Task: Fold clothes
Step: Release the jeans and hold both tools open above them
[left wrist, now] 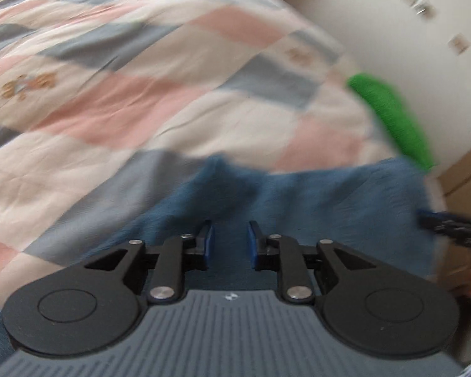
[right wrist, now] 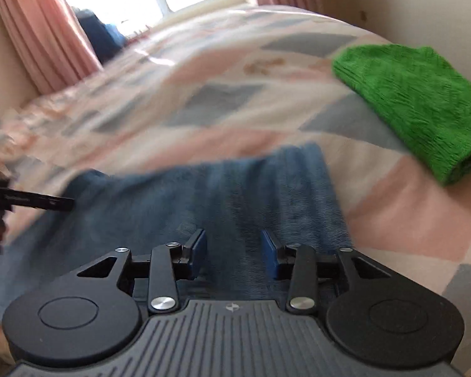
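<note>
Blurrily, both grippers' jaws gape, empty, above the blue towel (right wrist: 204, 194), its near edge hidden.

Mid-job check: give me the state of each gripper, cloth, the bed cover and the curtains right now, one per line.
left gripper: open, nothing between its fingers, over the blue cloth.
right gripper: open, empty, over the blue cloth.
blue cloth: lying on the bed, rumpled; fold state unclear through blur.
green cloth: folded, resting on the bed apart from the blue one.
patchwork bed cover: spread out, lightly wrinkled.
pink curtains: drawn aside, window uncovered.
</note>
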The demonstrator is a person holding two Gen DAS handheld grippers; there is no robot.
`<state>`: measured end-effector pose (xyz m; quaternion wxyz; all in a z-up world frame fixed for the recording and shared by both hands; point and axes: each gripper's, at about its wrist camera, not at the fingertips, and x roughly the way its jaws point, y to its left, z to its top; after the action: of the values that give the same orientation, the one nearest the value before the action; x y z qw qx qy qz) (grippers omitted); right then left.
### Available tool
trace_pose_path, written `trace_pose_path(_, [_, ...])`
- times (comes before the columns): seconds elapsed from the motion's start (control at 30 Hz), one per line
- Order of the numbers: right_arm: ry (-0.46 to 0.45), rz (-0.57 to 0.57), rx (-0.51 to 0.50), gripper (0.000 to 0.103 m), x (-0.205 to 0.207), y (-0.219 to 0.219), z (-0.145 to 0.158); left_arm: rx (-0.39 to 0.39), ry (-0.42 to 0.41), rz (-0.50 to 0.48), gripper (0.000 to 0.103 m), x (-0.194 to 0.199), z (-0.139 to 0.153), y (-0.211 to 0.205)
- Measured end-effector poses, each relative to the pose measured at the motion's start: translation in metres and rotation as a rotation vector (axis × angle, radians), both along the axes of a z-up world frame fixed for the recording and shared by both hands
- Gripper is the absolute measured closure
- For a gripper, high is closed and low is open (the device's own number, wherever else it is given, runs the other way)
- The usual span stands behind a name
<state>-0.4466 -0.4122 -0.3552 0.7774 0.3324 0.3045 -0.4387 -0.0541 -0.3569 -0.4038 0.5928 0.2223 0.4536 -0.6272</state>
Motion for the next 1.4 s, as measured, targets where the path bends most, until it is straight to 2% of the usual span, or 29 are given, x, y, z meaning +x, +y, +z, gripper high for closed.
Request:
trace_pose_path(0.03, [0.026,-0.020,0.002,0.103,-0.003,-0.003,-0.005,0.005,0.000,0.036,0.099,0.007,-0.007,-0.005])
trace_pose_path(0.1, [-0.010,-0.059,0.019,0.103,-0.018,-0.007,0.002,-0.025,-0.036,0.123,0.099,0.016,0.004,-0.007])
trace_pose_path(0.13, [-0.028,-0.078,0.027,0.100,-0.026,-0.010,0.006,-0.046,-0.059,0.169,0.092,0.019,0.014,-0.006])
trace_pose_path(0.2, [-0.001,-0.089,-0.007,0.074,-0.031,-0.001,0.021,-0.070,-0.093,0.241,0.085,0.022,0.033,0.000])
trace_pose_path(0.23, [0.012,-0.070,-0.031,0.068,-0.029,0.007,0.030,-0.058,-0.094,0.249,0.086,0.019,0.042,0.010])
trace_pose_path(0.27, [0.019,-0.051,-0.053,0.068,-0.027,0.015,0.038,-0.045,-0.094,0.258,0.086,0.016,0.051,0.020])
trace_pose_path(0.37, [0.005,0.027,-0.065,0.067,-0.014,0.044,0.047,0.038,-0.128,0.189,0.081,-0.030,0.058,0.059])
trace_pose_path(0.5, [0.132,0.133,-0.038,0.064,0.012,0.073,0.019,0.178,-0.164,0.113,0.070,-0.095,0.034,0.112])
trace_pose_path(0.57, [0.206,0.152,-0.010,0.067,0.017,0.074,0.001,0.255,-0.173,0.153,0.069,-0.108,0.014,0.124])
trace_pose_path(0.67, [0.177,0.138,0.033,0.064,0.019,0.068,0.010,0.306,-0.190,0.248,0.069,-0.116,0.017,0.131])
trace_pose_path(0.73, [0.115,0.126,0.040,0.058,0.016,0.065,0.033,0.324,-0.194,0.282,0.065,-0.121,0.040,0.132])
trace_pose_path(0.83, [0.062,0.094,0.050,0.048,0.015,0.070,0.068,0.290,-0.231,0.323,0.053,-0.129,0.088,0.142])
trace_pose_path(1.03, [0.014,0.084,0.061,0.037,0.019,0.097,0.116,0.235,-0.251,0.427,0.047,-0.132,0.168,0.164])
trace_pose_path(1.17, [-0.015,0.102,0.098,0.034,0.020,0.114,0.134,0.209,-0.281,0.473,0.045,-0.137,0.201,0.184])
trace_pose_path(1.2, [-0.017,0.113,0.103,0.033,0.021,0.118,0.138,0.203,-0.284,0.479,0.042,-0.139,0.208,0.190])
trace_pose_path(1.4, [-0.008,0.172,0.079,0.028,0.025,0.132,0.161,0.201,-0.301,0.511,0.040,-0.149,0.234,0.219])
